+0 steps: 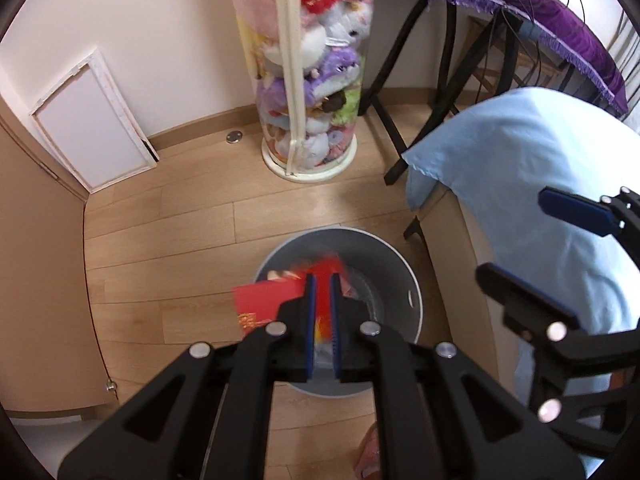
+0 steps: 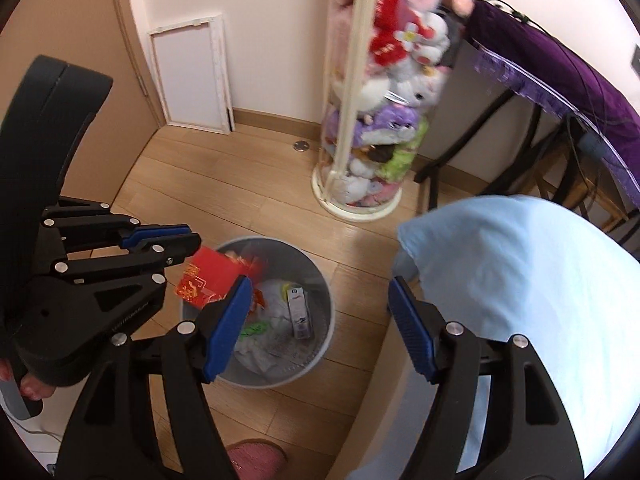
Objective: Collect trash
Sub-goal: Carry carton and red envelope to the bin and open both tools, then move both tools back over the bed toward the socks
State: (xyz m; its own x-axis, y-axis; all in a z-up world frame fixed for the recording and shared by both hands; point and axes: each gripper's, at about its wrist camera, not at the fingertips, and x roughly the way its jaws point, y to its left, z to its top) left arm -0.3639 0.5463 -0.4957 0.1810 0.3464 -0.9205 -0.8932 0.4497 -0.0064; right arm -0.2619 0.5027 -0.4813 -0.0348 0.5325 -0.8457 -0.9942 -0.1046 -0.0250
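From the left wrist view, we see our left tool (image 1: 323, 280) with its blue pads nearly together, only a thin slot between them. A red packet (image 1: 268, 300) with gold print sits just at its left finger, above the rim of the grey bin (image 1: 396, 264). It is flat and rectangular, its long axis running roughly across the picture, with the gold-printed end toward the lower left. We cannot tell from here whether the pads still pinch it; more red and orange paper shows blurred between and beyond the fingers. The bin stands on the wooden floor (image 1: 168, 240), beside a bed with a pale blue pillow (image 1: 520, 152). Our right tool (image 1: 516, 240) shows at the right edge, its two fingers well apart.

From the right wrist view, the right tool (image 2: 320, 292) stands wide, with nothing between its pads. The left tool (image 2: 192, 246) enters from the left, its fingers together, tip touching or just beside the red packet (image 2: 212, 276), which lies tilted over the near-left rim of the bin (image 2: 324, 320). The packet's gold-printed end points to the lower left and its other end toward the bin's middle. Inside the bin we see crumpled white wrapping and a small upright-lying box (image 2: 300, 312). The pillow (image 2: 520, 280) lies at right, and a clear tube of plush toys (image 2: 380, 120) stands beyond.
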